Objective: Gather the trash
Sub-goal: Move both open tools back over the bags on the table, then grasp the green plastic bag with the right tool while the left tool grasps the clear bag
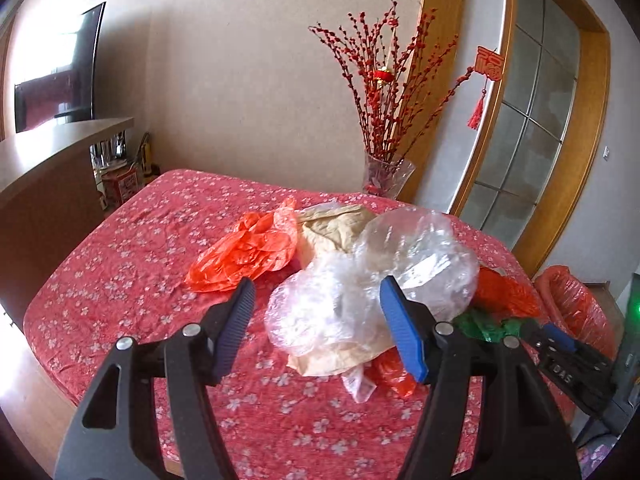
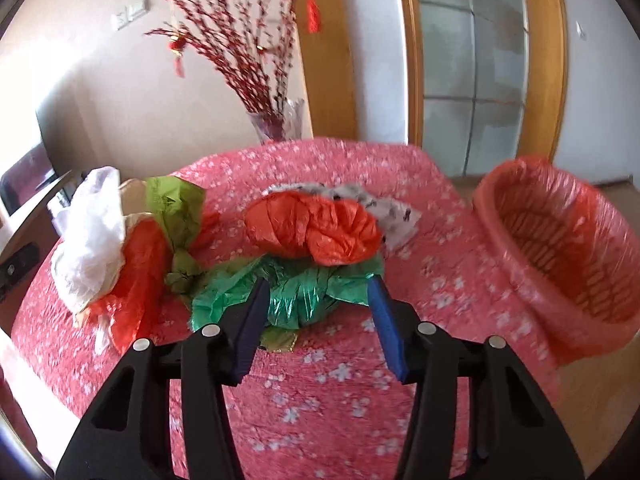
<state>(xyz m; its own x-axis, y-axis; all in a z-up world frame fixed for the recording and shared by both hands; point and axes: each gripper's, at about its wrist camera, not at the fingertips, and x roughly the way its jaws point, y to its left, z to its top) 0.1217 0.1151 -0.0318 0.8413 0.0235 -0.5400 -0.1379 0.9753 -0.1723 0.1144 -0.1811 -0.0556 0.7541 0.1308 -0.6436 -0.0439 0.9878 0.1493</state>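
Left gripper (image 1: 318,294) hangs open over the clear bag (image 1: 360,280), nothing gripped. Right gripper (image 2: 318,294) open too, straddling the green bag (image 2: 296,292) on the table (image 2: 400,360), pads off it. Bin (image 2: 560,248) sits alongside, right.

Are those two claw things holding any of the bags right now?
No. The left gripper stands open before the clear plastic bag; the right gripper straddles the green bag, not visibly clamped.

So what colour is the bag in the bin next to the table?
Orange-red, see-through plastic bin liner, clearest in the right wrist view.
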